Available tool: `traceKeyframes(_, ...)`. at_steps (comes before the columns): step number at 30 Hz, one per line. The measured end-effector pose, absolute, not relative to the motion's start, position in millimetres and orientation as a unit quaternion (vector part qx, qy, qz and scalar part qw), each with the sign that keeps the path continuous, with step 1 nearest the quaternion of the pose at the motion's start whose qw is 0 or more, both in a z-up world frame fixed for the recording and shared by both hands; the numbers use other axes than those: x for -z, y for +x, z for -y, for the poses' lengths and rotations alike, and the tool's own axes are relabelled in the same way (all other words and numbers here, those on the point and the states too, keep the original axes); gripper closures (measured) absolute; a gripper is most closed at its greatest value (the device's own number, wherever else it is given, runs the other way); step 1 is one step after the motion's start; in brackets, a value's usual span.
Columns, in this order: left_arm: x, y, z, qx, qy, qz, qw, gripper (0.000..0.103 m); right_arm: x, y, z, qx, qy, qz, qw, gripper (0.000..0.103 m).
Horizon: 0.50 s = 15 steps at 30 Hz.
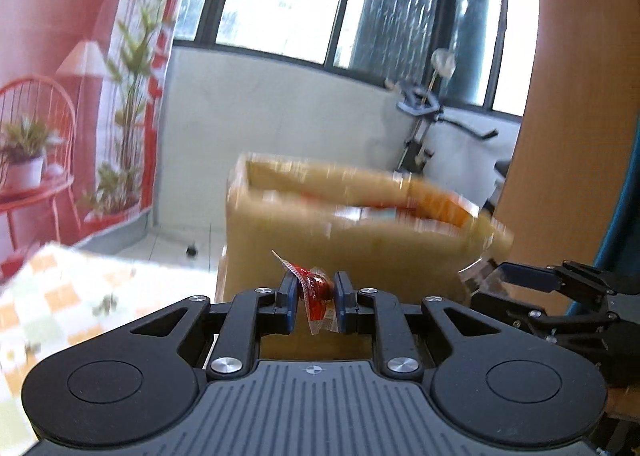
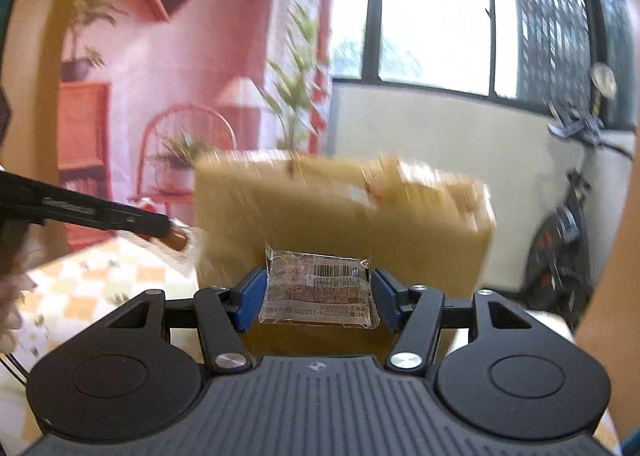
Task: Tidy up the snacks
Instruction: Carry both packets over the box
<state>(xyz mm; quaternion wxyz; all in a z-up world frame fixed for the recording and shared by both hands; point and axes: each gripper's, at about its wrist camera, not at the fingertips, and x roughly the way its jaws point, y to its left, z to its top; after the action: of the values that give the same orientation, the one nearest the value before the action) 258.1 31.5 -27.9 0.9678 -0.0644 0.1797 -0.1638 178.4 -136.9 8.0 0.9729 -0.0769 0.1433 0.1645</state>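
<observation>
My left gripper point(image 1: 316, 298) is shut on a small red snack packet point(image 1: 316, 292), held in front of an open cardboard box point(image 1: 340, 240) with several snack packs inside. My right gripper point(image 2: 318, 290) is shut on a clear-wrapped snack packet with a barcode label point(image 2: 318, 290), held before the same box point(image 2: 340, 215). The right gripper also shows at the right edge of the left wrist view point(image 1: 520, 288). The left gripper shows at the left of the right wrist view point(image 2: 172, 236). Both views are blurred by motion.
A checkered tablecloth point(image 1: 60, 296) covers the table to the left of the box point(image 2: 100, 288). An exercise bike point(image 1: 432, 127) stands by the window wall behind. A wooden panel point(image 1: 580, 135) rises on the right.
</observation>
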Motion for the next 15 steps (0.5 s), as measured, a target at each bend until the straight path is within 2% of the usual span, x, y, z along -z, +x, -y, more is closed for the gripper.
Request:
traceKeyframes(7,-11.0,290.9,-20.3,0.177,-0.076,-0.151,0.970,0.087,-54.4,213.2,123.6,-0.182,-0.084,-0.113,0.973,0.043)
traceKeyframes(10,-13.1,310.2,-9.9,0.181,-0.067,-0.154,0.969,0.088,-63.6,236.4,118.7,-0.176,-0.085,-0.116,0.974,0.043)
traceKeyframes(12,-8.9,327.6,-4.2,0.180,-0.071,-0.169,0.966,0.095,-63.7,252.8,116.5,-0.169,-0.088,-0.126,0.974,0.043)
traceKeyframes(15,-3.8,349.2,-1.6,0.166,-0.068,-0.181,0.967,0.095,-63.2,276.7,113.4,-0.164,-0.092,-0.141,0.972,0.043)
